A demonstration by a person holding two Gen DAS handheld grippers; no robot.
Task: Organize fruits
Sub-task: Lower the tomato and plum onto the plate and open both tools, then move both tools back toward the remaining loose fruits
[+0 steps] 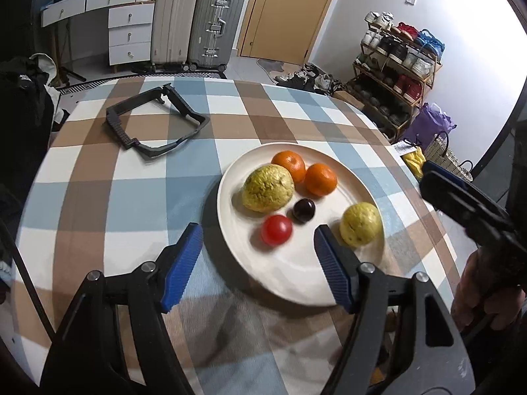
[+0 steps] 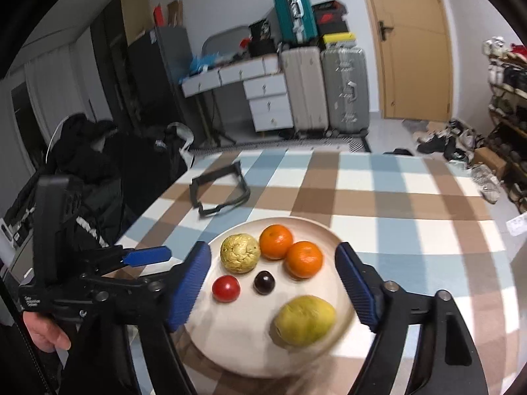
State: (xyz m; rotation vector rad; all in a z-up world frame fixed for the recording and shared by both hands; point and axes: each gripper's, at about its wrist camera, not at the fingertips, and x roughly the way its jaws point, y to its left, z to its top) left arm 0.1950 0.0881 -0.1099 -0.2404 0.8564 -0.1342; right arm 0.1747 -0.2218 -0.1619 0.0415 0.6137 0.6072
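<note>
- Fruits (image 2: 276,241) gathered on plate (image 1: 296,283), likely sorted already.
- Left gripper (image 1: 258,258) jaws wide, empty.
- Right gripper (image 2: 273,283) jaws wide, empty, above plate.

Small white lettering in three short lines sits on the left tool's (image 2: 150,256) black body at about eight o'clock in the right wrist view; too blurred to read.

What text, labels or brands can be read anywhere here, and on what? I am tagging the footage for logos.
Left gripper, on its black body: small white lettering in three lines, too blurred to read.
Black clothing beside the table: a white print, too small to read.
Suitcases: no legible brand.
Nothing else carries readable text.
</note>
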